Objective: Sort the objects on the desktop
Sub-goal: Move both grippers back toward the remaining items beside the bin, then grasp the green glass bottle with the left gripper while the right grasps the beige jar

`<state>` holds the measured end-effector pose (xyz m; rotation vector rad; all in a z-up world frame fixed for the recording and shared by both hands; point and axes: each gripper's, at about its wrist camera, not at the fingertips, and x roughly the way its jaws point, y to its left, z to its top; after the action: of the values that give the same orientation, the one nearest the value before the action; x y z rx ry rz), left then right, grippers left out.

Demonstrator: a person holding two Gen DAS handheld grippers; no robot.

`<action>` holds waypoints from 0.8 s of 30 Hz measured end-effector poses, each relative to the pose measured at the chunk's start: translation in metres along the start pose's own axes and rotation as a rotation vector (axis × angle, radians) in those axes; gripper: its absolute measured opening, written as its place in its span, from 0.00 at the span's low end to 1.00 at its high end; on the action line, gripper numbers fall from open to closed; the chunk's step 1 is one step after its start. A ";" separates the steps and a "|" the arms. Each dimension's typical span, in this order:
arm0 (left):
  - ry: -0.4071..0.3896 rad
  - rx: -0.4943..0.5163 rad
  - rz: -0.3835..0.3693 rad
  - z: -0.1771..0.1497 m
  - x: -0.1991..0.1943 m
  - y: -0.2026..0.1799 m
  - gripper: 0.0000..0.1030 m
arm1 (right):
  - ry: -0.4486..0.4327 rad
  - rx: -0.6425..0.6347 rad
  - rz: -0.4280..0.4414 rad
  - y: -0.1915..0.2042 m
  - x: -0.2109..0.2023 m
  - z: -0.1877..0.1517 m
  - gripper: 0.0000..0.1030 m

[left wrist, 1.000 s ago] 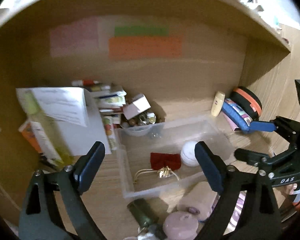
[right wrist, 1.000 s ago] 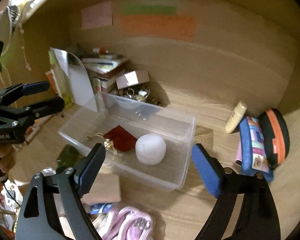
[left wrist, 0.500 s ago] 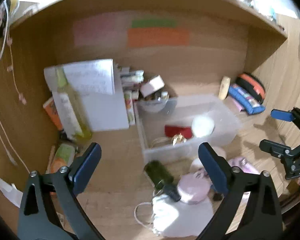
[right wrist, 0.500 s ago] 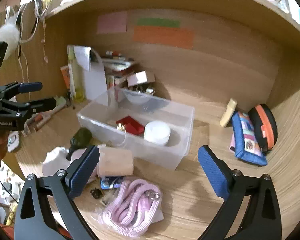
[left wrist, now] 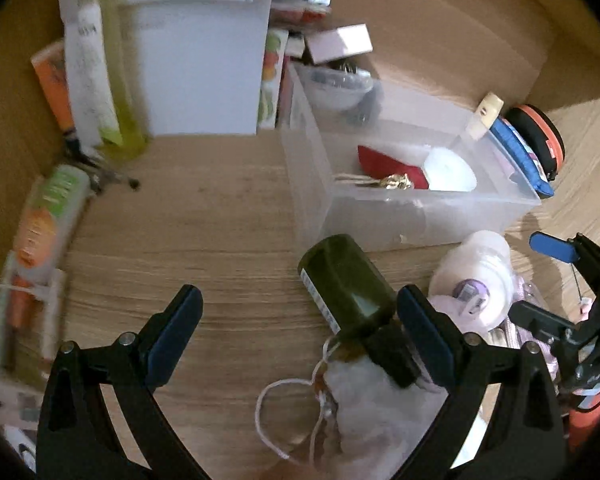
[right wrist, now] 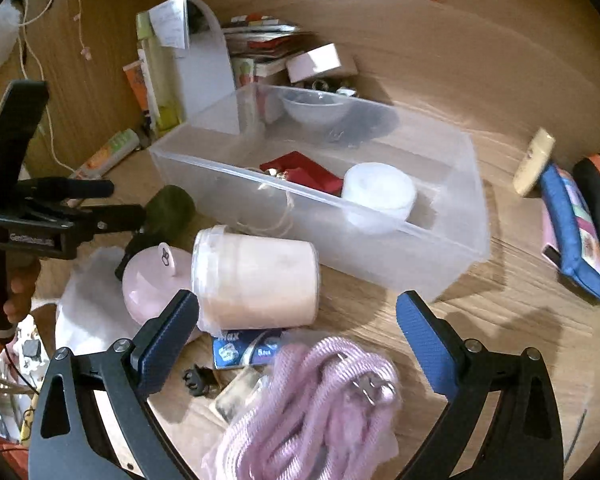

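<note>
Nearest to me, both tools are low over the clutter. The left hand-held gripper (left wrist: 298,322) has just been spreading its jaws and stands wide open, holding nothing — the green bottle (left wrist: 346,286) lies on its side just beside the right-hand jaw, its neck resting on a white pouch (left wrist: 374,408). The right hand-held gripper (right wrist: 298,326) has also just been opening and is empty; a pink cord (right wrist: 312,396) is heaped between and below its jaws, and a cream jar (right wrist: 256,276) lies tipped over just ahead, touching a pink case (right wrist: 152,280).

Beyond these, the clear bin (right wrist: 432,276) sits on the bench (left wrist: 220,240) with a white jar (right wrist: 378,192), a red pouch (right wrist: 300,174) and a gold trinket already inside. So sorting looks partly done, I would say: bottle, cream jar, pink case, cord and pouch are still outside.

Farther back, a blue pouch (right wrist: 572,232) and papers line the wall.
</note>
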<state>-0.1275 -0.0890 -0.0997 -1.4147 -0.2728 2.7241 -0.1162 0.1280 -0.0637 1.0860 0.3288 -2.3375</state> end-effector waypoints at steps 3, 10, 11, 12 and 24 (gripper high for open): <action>0.015 0.006 -0.008 0.001 0.010 -0.004 0.96 | 0.000 -0.022 0.001 0.002 0.005 0.002 0.95; 0.035 0.038 0.014 0.005 0.027 -0.011 0.94 | 0.018 -0.006 0.053 0.000 0.016 0.009 0.94; 0.043 0.033 0.008 0.006 0.029 -0.009 0.93 | 0.032 0.007 0.072 -0.001 0.019 0.010 0.94; 0.048 0.025 0.006 0.006 0.030 -0.008 0.92 | 0.049 0.016 0.084 -0.002 0.022 0.011 0.94; 0.000 0.061 -0.008 -0.005 0.017 -0.003 0.62 | 0.094 0.058 0.132 0.006 0.033 0.013 0.62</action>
<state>-0.1337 -0.0827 -0.1159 -1.3956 -0.1929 2.7015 -0.1388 0.1054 -0.0801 1.2105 0.2177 -2.1963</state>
